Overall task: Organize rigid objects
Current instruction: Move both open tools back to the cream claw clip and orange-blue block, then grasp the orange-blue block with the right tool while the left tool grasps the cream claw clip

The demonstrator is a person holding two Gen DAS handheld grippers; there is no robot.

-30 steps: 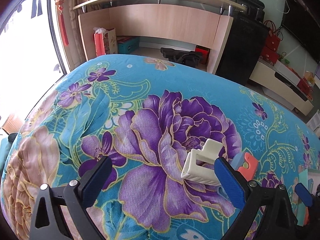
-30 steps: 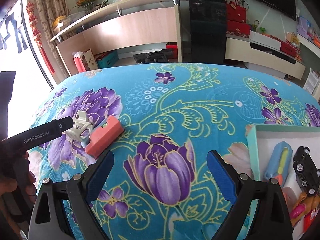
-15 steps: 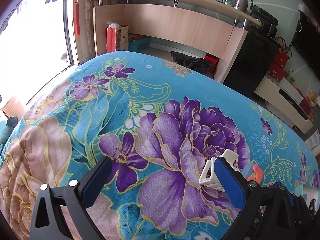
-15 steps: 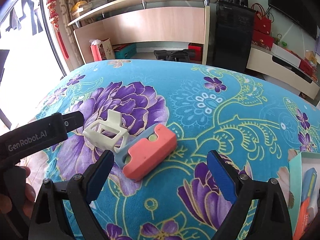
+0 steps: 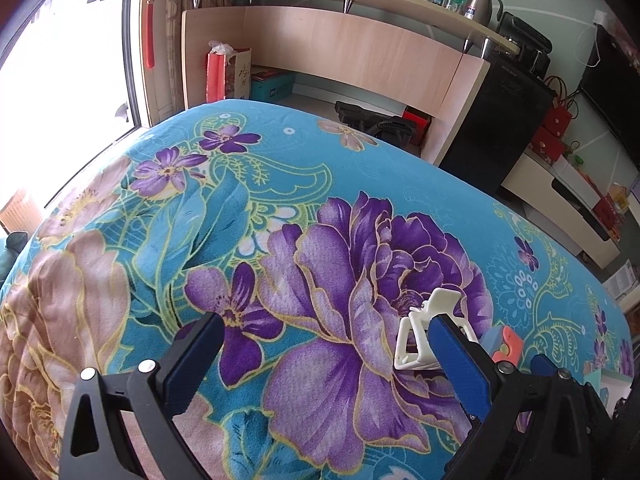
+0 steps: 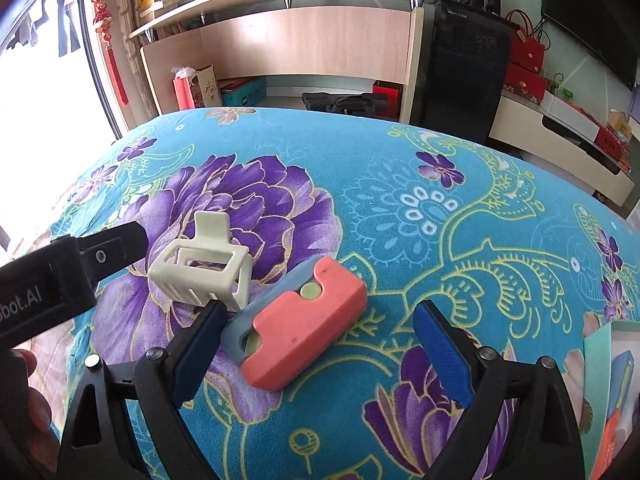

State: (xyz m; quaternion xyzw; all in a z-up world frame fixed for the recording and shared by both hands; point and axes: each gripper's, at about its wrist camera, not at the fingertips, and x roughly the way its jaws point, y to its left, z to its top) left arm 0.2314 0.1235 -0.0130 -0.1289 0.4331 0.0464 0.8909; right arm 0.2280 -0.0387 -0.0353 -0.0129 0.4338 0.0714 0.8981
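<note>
A: Right gripper [image 6: 316, 344] is seen spread wide, nothing clamped. The coral block with grey-blue slider [image 6: 298, 322] is framed between its blue pads [image 6: 442, 356], lying flat on the floral cloth [image 6: 420, 208].

B: Left gripper [image 5: 324, 360]?

A: Also spread wide, nothing held. The white clip [image 5: 430, 334] is partly hidden behind its right pad; contact cannot be told from there. In the right wrist view the clip [image 6: 202, 264] is seen touching the coral block's left end.

B: Anything else?

A: A teal-rimmed box [image 6: 598, 344] is cut off at the right edge, well apart from the block.
</note>
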